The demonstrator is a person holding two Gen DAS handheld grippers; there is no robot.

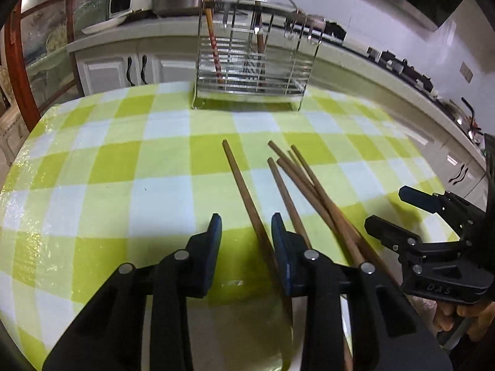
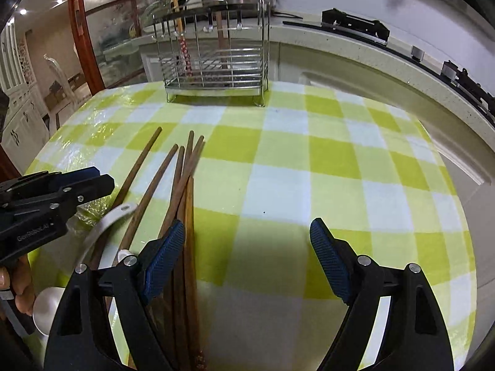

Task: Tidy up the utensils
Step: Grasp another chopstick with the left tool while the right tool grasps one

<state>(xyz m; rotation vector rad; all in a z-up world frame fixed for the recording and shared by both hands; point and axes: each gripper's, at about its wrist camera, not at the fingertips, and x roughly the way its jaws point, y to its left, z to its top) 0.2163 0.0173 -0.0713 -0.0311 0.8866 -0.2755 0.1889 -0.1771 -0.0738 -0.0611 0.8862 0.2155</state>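
1. Several wooden chopsticks (image 1: 297, 191) lie loose on the green-checked tablecloth (image 1: 108, 160), fanned at their far ends and bunched nearer the grippers; one single chopstick (image 1: 244, 198) lies a little apart on the left of the pile.
2. That single chopstick runs between the fingers of the left gripper (image 1: 246, 232), whose jaws stand partly closed around it; no pad clearly presses on it, so I judge it not yet gripped.
3. The step in hand looks like picking up one chopstick. The next move calls for closing on it, lifting, then carrying it to the wire utensil holder (image 1: 253, 61) at the table's far edge, where two sticks already stand upright.
4. The right gripper (image 2: 247, 247) is wide open and holds nothing, its left finger just beside the bunched chopsticks.
5. Both grippers tilt down toward the table, low over the cloth.
6. A white spoon (image 2: 105, 225) lies beside the pile, under the left gripper.
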